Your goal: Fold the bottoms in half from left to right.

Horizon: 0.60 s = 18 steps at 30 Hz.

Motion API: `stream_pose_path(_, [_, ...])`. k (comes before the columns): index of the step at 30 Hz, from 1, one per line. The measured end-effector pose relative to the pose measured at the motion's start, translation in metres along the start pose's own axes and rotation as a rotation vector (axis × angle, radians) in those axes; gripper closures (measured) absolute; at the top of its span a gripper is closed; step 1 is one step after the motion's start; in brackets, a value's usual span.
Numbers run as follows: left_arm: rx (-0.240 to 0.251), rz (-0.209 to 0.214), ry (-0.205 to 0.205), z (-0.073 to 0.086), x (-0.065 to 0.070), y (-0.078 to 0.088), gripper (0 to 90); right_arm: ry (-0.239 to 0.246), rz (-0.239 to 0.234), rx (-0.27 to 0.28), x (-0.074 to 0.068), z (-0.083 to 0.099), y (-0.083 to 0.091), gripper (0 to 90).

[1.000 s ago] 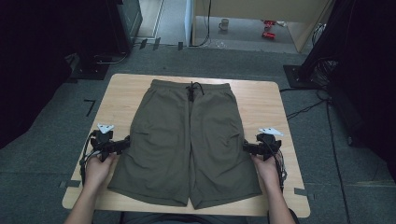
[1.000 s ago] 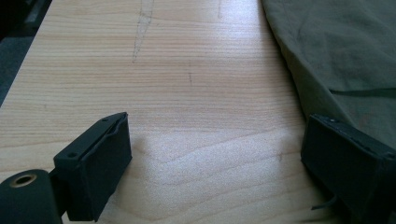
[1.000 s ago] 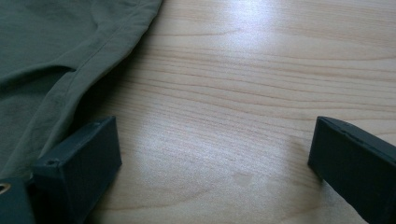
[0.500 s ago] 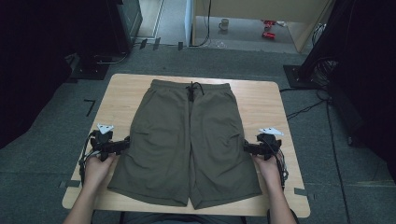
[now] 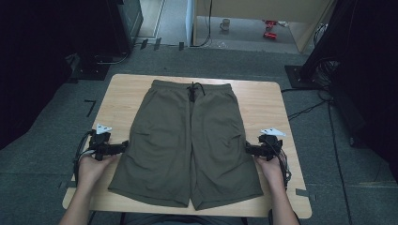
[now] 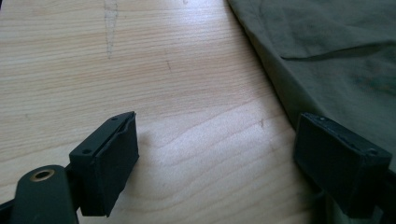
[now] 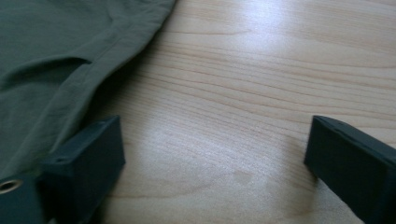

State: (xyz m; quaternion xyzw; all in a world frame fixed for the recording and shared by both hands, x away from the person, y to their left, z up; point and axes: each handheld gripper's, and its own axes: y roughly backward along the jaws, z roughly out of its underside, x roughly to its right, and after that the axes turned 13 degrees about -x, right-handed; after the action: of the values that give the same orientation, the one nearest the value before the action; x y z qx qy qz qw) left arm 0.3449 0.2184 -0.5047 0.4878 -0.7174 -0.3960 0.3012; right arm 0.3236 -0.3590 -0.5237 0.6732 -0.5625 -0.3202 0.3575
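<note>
Olive shorts (image 5: 190,143) lie spread flat on the wooden desk (image 5: 263,101), and we sit at the start of the job, our two tongs posted either side of the garment and nothing yet lifted. The shorts run lengthwise down the desk: the waistband with its dark drawstring (image 5: 193,90) points away from us towards the far edge, the two leg hems towards us, so the long axis goes from far edge to near edge.

Our left tongs (image 5: 123,146) rest just beside the shorts' left side seam, about level with the thigh. Their jaws have just been closing a little yet stand wide apart, with bare wood between them and one jaw at the cloth's edge. Our right tongs (image 5: 248,149) mirror this at the right side seam, jaws likewise eased in slightly but wide, gripping nothing.

We judge the next move calls for sliding each lower jaw under the seam, pinching only the edge cloth, and keeping both hands level so the shorts fold evenly.
</note>
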Motion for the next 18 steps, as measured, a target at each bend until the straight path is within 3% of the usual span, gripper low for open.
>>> stream_pose_path(1, [0.008,-0.003,-0.011,0.001,-0.001,0.003,14.5,0.008,-0.009,0.002,0.0,0.0,0.002,13.9])
stream_pose_path(6, [0.051,0.032,-0.051,0.009,0.002,0.022,15.2,0.008,-0.043,0.001,-0.001,0.0,0.005,17.1])
stream_pose_path(7, [0.051,0.032,-0.051,0.009,0.002,0.022,15.3,0.007,-0.045,0.004,-0.001,0.0,0.006,17.1])
stream_pose_path(8, [0.052,0.069,-0.057,0.012,0.005,0.025,15.3,0.009,-0.045,0.008,-0.002,-0.001,0.006,17.5])
stream_pose_path(10, [0.04,0.089,-0.07,0.016,0.01,0.027,15.3,0.021,-0.048,0.02,-0.003,-0.001,0.009,19.4])
stream_pose_path(14, [0.032,0.092,-0.099,0.022,0.016,0.028,15.9,0.038,-0.057,0.052,-0.007,-0.002,0.014,21.6])
stream_pose_path(16, [0.022,0.125,-0.09,0.028,0.017,0.028,15.9,0.05,-0.052,0.051,-0.008,-0.002,0.015,22.9])
stream_pose_path(18, [0.014,0.128,-0.101,0.031,0.018,0.028,15.9,0.059,-0.048,0.05,-0.009,-0.003,0.016,25.4])
